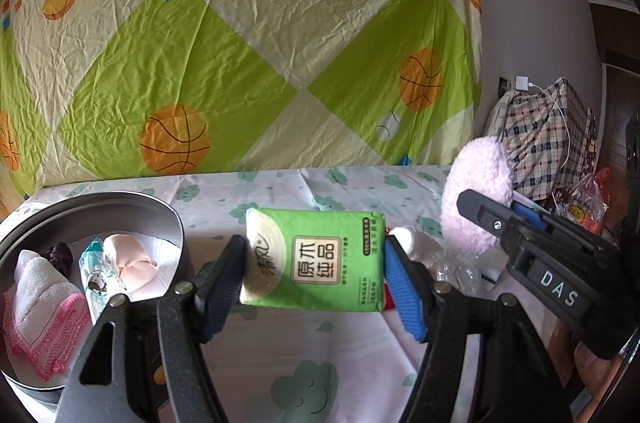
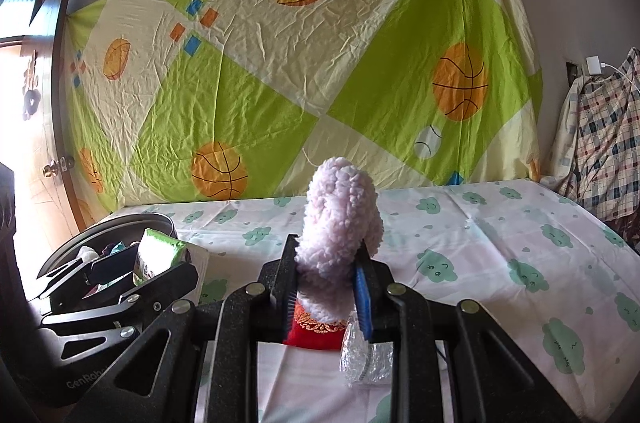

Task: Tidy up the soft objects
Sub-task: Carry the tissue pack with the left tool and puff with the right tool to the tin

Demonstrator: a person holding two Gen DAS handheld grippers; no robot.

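Two soft things are held up right now, one in each gripper. At the lower left of the left view sits the round bin (image 1: 176, 223), and some soft things are already in it: a white and pink towel (image 1: 44, 307), a small wipes pack (image 1: 96, 283) and a peach cloth (image 1: 130, 261). So part of the job looks done. In the middle of that view, the left gripper (image 1: 316, 281) squeezes a green tissue pack (image 1: 316, 261) by its two ends, just to the right of the bin, above the bed (image 1: 320, 187). I think it goes in the bin next. To the right, the right gripper (image 2: 325, 283) is closed tight on a fluffy pink thing (image 2: 340, 223), which sticks up above the bed. Under it, a red cloth (image 2: 316, 333) and a crinkly clear wrapper (image 2: 366, 359) lie on the bed, still waiting to be put away.
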